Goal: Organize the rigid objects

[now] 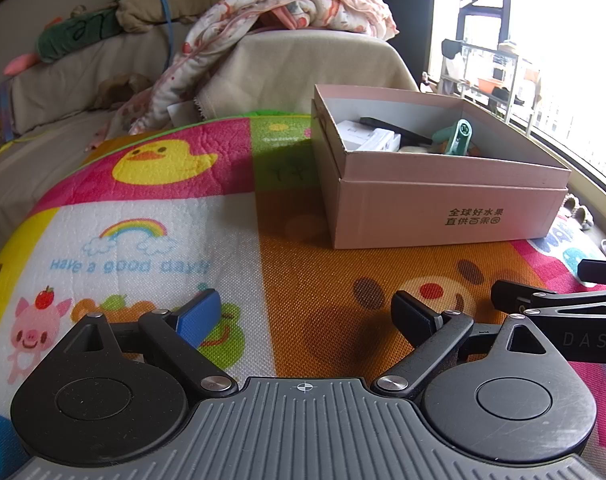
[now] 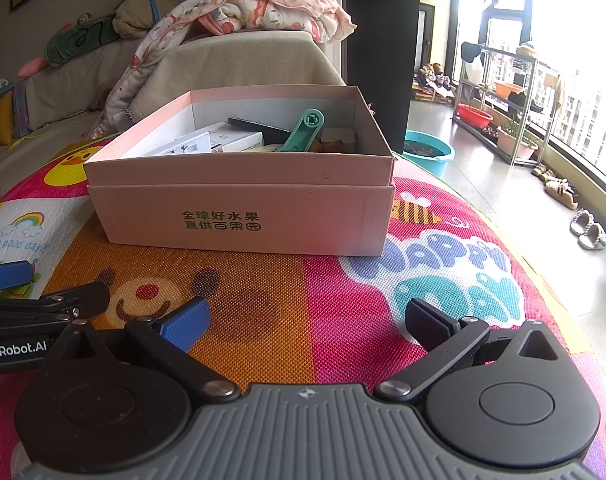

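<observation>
Both your grippers sit low over the play mat (image 1: 151,208), w/ nothing between the fingers. Your left gripper (image 1: 307,316) is spread wide, blue pad on the left finger, black on the right; your right gripper (image 2: 309,322) is spread just as wide. They're side by side: the right one's fingers poke into the left view at the right edge, the left one's into the right view at the left edge. The pink box (image 2: 243,204) stands on the mat at the far side, lid off, well apart from both grippers; it's far right in the left view, centred in the right view. Inside: a teal plastic tool (image 2: 303,130) leaning upright, a white boxy item (image 2: 223,142) on the left, a flat black piece (image 2: 259,126) behind them. Other bits in there are too small to tell. Behind the box, a sofa (image 1: 83,64) w/ a crumpled blanket (image 1: 295,0).
</observation>
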